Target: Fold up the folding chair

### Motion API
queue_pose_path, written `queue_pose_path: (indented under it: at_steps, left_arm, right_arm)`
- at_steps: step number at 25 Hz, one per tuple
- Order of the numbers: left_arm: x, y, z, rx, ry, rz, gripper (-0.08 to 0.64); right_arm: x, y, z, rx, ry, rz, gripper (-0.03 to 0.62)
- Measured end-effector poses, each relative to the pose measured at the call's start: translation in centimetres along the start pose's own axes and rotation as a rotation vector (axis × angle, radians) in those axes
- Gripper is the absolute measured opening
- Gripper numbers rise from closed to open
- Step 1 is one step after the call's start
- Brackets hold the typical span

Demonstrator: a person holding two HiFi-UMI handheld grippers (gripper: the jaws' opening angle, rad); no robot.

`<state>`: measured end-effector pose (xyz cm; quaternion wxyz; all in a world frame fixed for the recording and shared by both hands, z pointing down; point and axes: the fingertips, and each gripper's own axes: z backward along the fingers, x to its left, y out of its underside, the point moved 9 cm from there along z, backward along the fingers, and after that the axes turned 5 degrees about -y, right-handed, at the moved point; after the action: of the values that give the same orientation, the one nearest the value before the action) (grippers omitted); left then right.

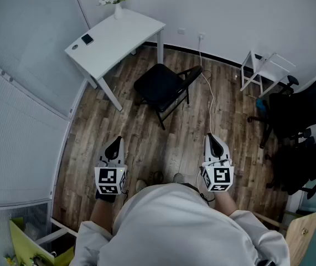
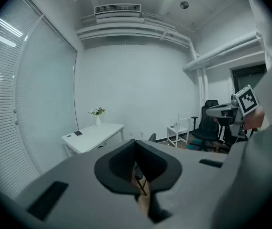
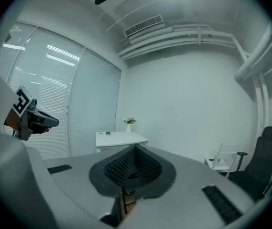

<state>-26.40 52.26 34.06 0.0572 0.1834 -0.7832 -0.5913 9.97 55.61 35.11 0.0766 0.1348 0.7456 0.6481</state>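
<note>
The left gripper [image 1: 114, 144] and the right gripper [image 1: 212, 140] each have jaws pressed together on nothing. The folding chair [image 1: 160, 86] stands unfolded well ahead of both jaws, near a white desk [image 1: 113, 37].

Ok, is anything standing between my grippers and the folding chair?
Nothing solid that I can see: bare floor lies between the left gripper, the right gripper and the folding chair. Only a thin white cable runs along the floor beside the chair toward the right gripper.
</note>
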Motion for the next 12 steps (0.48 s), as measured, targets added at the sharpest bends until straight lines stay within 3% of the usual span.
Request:
queue_pose_path:
  at_steps: [12]
  left_arm:
    - [-0.17, 0.03, -0.25, -0.004, -0.001, 0.006, 0.009]
  right_arm:
    - [-0.18, 0.12, -0.14, -0.008, -0.005, 0.000, 0.015]
